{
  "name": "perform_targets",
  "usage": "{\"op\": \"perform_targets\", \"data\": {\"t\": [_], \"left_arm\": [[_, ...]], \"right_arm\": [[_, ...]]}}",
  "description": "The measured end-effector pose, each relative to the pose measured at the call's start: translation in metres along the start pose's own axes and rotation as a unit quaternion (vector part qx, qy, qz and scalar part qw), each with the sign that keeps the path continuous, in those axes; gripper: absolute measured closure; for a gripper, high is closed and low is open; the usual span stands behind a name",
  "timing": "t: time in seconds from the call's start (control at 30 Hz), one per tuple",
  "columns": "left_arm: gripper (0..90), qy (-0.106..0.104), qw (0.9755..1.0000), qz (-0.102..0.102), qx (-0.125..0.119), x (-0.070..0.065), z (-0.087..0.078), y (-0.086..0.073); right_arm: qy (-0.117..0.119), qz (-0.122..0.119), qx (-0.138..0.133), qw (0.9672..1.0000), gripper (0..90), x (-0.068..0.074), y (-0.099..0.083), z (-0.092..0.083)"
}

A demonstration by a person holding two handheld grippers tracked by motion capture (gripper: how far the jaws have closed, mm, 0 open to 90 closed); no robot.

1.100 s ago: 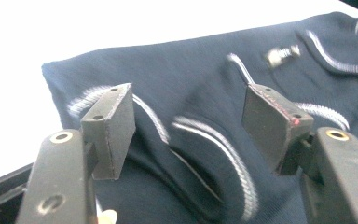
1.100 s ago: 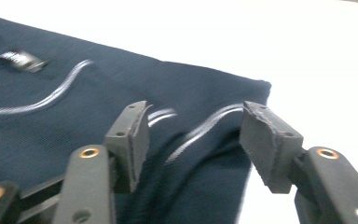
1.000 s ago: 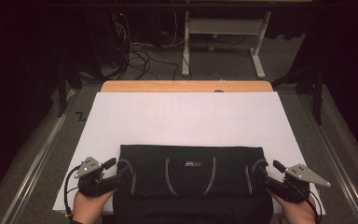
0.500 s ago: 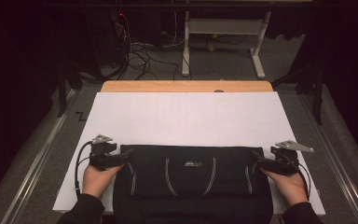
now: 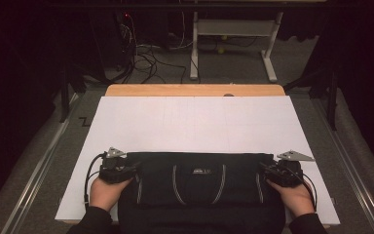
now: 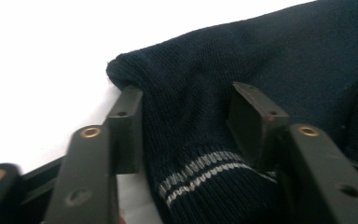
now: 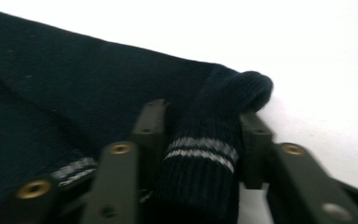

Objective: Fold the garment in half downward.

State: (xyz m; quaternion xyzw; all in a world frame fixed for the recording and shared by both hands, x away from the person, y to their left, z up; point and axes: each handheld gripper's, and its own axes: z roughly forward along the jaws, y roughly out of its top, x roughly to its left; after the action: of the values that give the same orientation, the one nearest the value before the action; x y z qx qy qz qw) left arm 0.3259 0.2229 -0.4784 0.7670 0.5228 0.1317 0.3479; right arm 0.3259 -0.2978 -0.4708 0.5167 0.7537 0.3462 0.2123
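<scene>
Two hand-held grippers work at opposite ends of a dark navy knitted sweater (image 5: 199,185) with thin grey stripes, which lies folded along the near edge of a white-covered table (image 5: 195,126). The garment stretches as a wide band from one hand to the other, its near part hanging toward the person.

The left gripper (image 5: 126,170) sits at the sweater's left end, held in the person's left hand (image 5: 108,191). In the left gripper view its jaws have just been closing and stand on either side of a thick fold of the knit (image 6: 191,140), by the rounded corner of the cloth and just above a striped ribbed cuff (image 6: 200,175); the jaws touch the fabric on both sides and pinch it.

The right gripper (image 5: 269,171) sits at the sweater's right end in the right hand (image 5: 297,197). In the right gripper view its jaws have also just been closing, and they clamp a rolled sleeve end (image 7: 209,140) with a grey double stripe, whose rounded tip sticks out beyond the jaws over the white surface.

Beyond the table lie a wooden edge strip (image 5: 195,90) and tangled cables on the floor (image 5: 146,53).
</scene>
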Motion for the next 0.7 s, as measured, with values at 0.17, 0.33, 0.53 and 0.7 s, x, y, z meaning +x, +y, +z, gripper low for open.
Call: {"op": "perform_targets", "data": {"t": [0.17, 0.33, 0.53, 0.7], "left_arm": [[62.9, -0.032, 0.9995, 0.000, -0.008, 0.000, 0.000, -0.003], [73.2, -0.039, 0.9992, 0.003, -0.010, 0.000, 0.000, -0.003], [75.6, -0.029, 0.9984, -0.003, -0.048, -0.004, -0.007, -0.001], [75.9, -0.022, 0.9967, 0.021, -0.076, -0.011, -0.016, 0.005]], "right_arm": [[0.016, -0.001, 0.000, 0.9999, 76.6, 0.000, 0.000, 0.001], [0.012, -0.007, -0.005, 0.9999, 80.5, 0.003, 0.000, 0.000], [-0.004, -0.029, -0.016, 0.9994, 81.9, 0.006, 0.001, -0.005], [-0.010, -0.041, -0.033, 0.9986, 82.2, 0.008, 0.005, -0.010]]}}
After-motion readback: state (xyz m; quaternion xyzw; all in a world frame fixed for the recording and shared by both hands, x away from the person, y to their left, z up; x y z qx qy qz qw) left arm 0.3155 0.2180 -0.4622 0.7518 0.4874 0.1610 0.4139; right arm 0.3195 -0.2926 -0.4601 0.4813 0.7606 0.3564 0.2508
